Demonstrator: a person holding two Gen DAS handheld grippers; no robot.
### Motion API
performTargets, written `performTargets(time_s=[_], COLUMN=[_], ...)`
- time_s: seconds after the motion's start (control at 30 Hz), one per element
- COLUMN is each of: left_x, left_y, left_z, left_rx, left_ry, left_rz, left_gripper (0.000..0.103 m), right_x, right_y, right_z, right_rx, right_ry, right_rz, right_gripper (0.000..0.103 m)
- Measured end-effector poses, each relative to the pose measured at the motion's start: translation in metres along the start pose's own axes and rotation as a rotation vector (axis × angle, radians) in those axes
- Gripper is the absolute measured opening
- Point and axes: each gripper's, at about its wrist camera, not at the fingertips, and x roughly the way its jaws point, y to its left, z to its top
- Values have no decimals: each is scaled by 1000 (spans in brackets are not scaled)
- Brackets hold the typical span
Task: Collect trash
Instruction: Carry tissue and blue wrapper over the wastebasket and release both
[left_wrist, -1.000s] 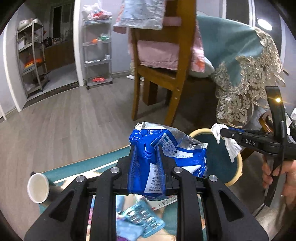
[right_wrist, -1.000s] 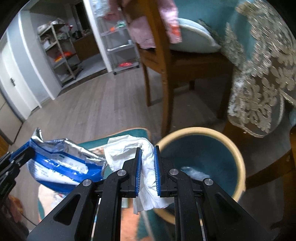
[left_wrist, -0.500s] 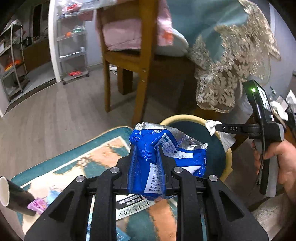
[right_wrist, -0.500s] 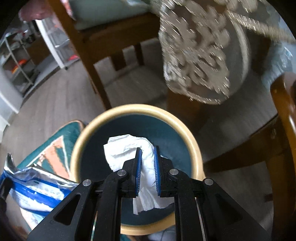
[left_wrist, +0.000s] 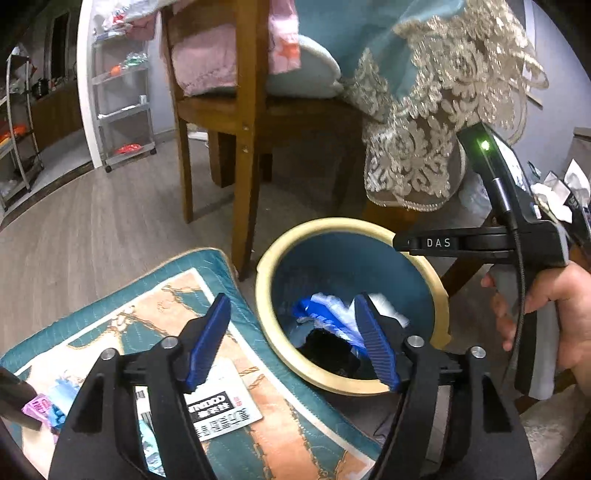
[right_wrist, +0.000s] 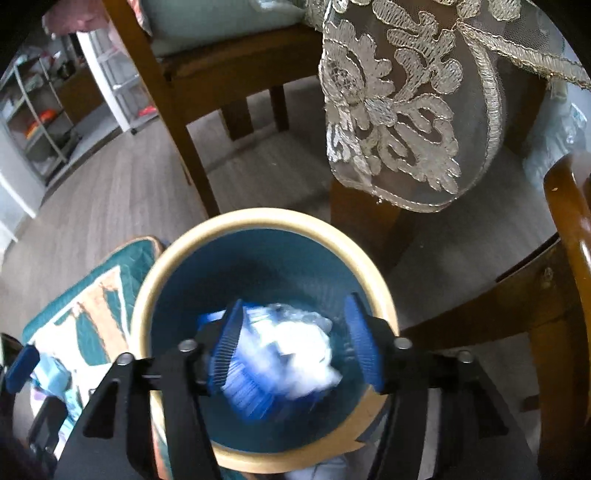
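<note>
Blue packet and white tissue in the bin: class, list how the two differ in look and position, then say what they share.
Colour: the packet is blue with white print, while the tissue is plain white.
Surface: the packet looks like smooth film, while the tissue is soft and crumpled.
Position: in the left wrist view the packet lies left of the tissue.
Shared: both lie inside the bin.

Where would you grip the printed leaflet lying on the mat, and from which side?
Take the leaflet by its right edge, coming in low from the bin side. It lies flat on the mat, so probably only an edge offers a bite.
</note>
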Motion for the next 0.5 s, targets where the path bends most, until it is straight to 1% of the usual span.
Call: performTargets(time_s=[0.03,0.1,0.17,0.2,0.23,0.3,0.4,0.5], left_x=[-4,-10,-19,-23,-27,-38,-55,-76], left_y=[3,8,15,18,21,28,38,53], left_z=[0,0,-1,-1,-2,-3,-5,-8], left_rx=[-5,-9,-3,-3,-5,-9,-5,-19], left_ry=[-4,-6,-12,-18,-24,-29,-41,-57], left_rz=[7,22,53,67,81,112,151,188], left_gripper=[77,79,87,92,95,97,97,97], right_x=[-2,-5,-9,-12,-15,-18,-24,-31], right_y=[2,7,12,16,18,24,34,43], right_z=[1,2,3,3,3,3,4,2], right_rx=[2,-7,-13,-18,-22,-28,-30,-36], right_ry=[-9,-23,-34,-39,-44,-53,-66,-69], right_rz=[11,17,30,38,43,51,68,83], right_gripper=[70,80,83,85,86,88,91,92])
